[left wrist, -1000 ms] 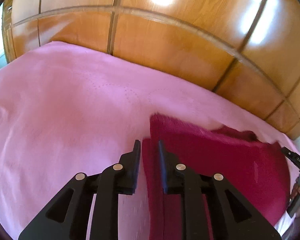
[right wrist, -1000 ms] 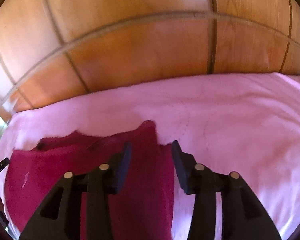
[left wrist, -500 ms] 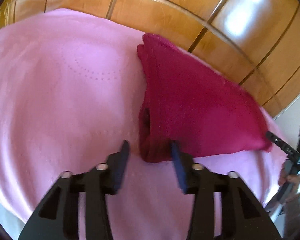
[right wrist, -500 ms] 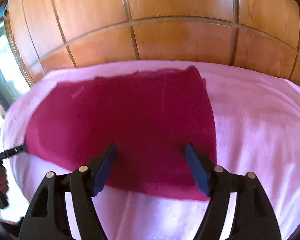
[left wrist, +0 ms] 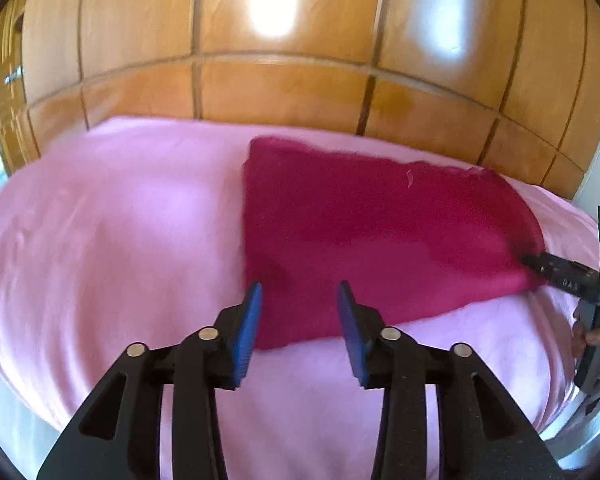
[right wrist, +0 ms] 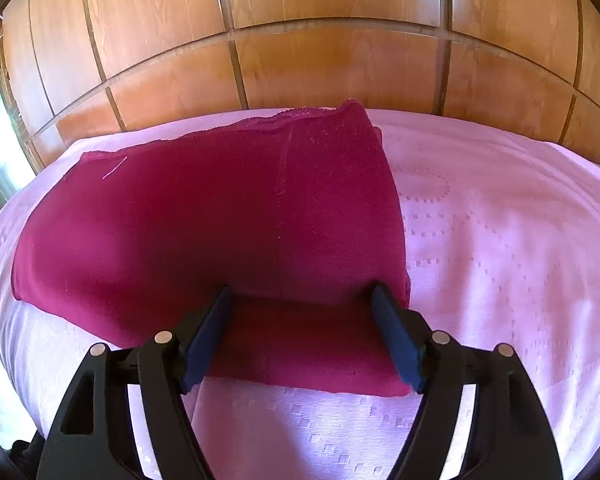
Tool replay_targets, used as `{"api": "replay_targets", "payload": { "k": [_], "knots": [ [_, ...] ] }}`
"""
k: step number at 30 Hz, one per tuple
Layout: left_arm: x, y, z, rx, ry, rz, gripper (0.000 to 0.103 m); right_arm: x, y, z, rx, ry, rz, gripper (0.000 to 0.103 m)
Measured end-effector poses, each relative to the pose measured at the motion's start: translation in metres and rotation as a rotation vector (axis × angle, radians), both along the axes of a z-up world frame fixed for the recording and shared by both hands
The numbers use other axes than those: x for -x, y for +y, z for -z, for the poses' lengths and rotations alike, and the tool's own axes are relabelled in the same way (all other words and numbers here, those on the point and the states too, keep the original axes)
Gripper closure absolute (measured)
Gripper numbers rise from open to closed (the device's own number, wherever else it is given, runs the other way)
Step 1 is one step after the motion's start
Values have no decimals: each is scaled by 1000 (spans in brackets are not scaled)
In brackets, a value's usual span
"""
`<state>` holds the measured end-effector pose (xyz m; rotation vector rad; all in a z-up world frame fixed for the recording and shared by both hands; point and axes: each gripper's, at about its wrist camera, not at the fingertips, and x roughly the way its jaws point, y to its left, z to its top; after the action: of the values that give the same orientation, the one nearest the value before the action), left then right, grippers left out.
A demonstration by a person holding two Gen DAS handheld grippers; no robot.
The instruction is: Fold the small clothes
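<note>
Both the left tongs [left wrist: 299,312] and right tongs [right wrist: 302,334] hung wide open, empty, over the folded crimson knit cloth [right wrist: 220,216] filling mid-frame on the pink bedspread [right wrist: 500,240], probably between folds, next needing a fresh edge grip.

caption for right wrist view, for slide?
Open right gripper over the near edge of a folded magenta cloth on a pink bedspread.

Both grippers are black plastic with triangle cut-outs and round silver screws; the left gripper [left wrist: 299,322] and the right gripper [right wrist: 302,334] have blue ribbed pads [left wrist: 246,328] inside the fingers
</note>
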<state>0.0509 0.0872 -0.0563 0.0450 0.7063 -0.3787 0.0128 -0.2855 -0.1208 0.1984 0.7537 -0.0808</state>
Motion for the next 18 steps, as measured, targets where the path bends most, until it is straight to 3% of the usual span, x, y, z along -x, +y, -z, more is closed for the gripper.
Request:
{"api": "replay_targets", "payload": {
  "k": [4, 7, 13, 18],
  "knots": [
    [-8, -31, -7, -25, -17, 23, 64, 5, 1, -9, -39, -5, -1, 21],
    [-8, -49, -10, -50, -54, 46, 46, 10, 0, -15, -66, -18, 6, 19],
    [-9, -67, -8, -76, -67, 86, 46, 6, -15, -34, -137, -72, 37, 19],
    [-15, -73, -2, -89, -52, 92, 46, -16, -9, -45, -127, -83, -6, 19]
  ]
}}
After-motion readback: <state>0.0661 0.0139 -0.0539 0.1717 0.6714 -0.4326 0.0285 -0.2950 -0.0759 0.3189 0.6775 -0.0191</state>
